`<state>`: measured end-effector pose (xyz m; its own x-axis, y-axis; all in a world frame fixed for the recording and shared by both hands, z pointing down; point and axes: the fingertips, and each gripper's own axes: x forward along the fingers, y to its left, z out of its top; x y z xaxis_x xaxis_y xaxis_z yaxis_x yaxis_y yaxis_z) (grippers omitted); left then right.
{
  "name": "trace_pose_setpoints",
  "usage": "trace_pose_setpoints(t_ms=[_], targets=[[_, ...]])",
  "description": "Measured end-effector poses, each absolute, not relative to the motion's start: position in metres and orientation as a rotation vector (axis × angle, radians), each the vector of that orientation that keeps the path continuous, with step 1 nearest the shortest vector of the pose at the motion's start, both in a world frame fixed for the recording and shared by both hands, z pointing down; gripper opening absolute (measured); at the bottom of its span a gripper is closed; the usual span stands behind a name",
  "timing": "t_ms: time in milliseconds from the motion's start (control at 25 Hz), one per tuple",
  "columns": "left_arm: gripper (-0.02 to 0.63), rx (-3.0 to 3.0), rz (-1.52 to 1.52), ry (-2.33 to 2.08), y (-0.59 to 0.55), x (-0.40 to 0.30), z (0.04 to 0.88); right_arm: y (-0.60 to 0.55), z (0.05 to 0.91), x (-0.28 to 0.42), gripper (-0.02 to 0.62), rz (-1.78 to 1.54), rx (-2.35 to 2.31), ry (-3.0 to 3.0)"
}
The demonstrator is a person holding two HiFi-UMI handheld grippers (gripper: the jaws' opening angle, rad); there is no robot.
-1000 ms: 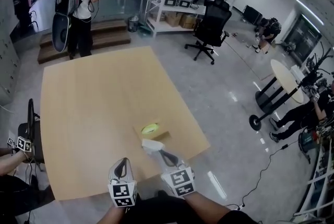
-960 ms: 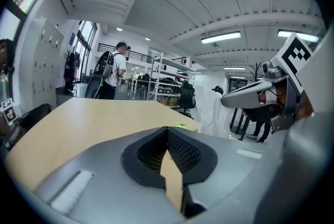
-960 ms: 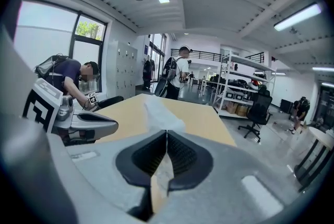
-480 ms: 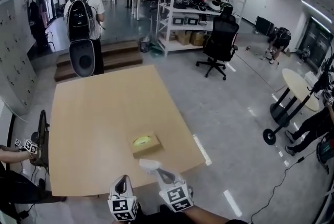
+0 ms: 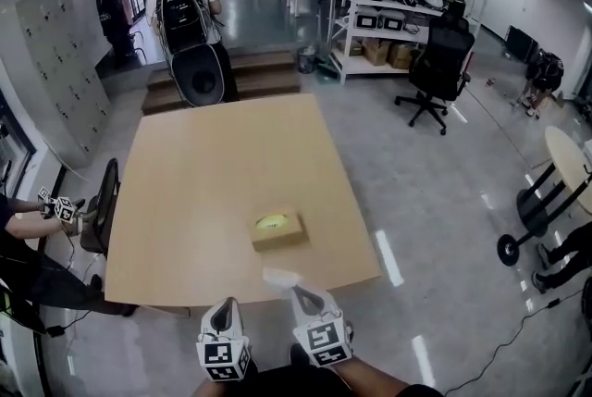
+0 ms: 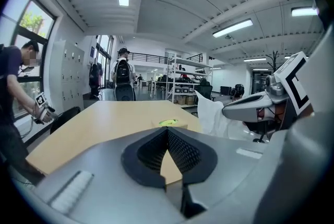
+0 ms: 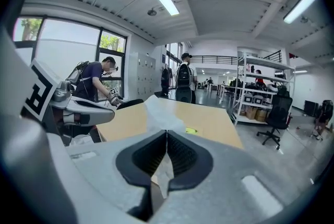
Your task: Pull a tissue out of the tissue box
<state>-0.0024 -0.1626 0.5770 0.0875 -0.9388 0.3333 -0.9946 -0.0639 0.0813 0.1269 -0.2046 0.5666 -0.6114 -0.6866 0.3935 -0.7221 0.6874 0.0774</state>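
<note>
White tissue [image 5: 280,277] sits pinched in the closed jaws of the right gripper [image 5: 302,297], free of the tissue box [image 5: 278,229] on the tabletop [image 5: 203,182]; hold that pinch firm. Jaws of the left gripper [image 5: 222,308] meet, empty.

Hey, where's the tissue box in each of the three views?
Head view: tissue box low centre, near the table's right edge.
Left gripper view: centre, just above the jaws.
Right gripper view: only its yellow-green top shows, right of the tissue.
Shared landmark: person with the backpack beyond the table.
</note>
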Motion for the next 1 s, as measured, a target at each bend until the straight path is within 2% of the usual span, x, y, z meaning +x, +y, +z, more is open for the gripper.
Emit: trace_pose_setpoints(t_ms=[1000], targets=[[0.018, 2.259, 0.190, -1.745, -0.010, -0.039, 0.588, -0.023, 0.584, 0.067, -0.002, 0.218, 1.218, -2.398]])
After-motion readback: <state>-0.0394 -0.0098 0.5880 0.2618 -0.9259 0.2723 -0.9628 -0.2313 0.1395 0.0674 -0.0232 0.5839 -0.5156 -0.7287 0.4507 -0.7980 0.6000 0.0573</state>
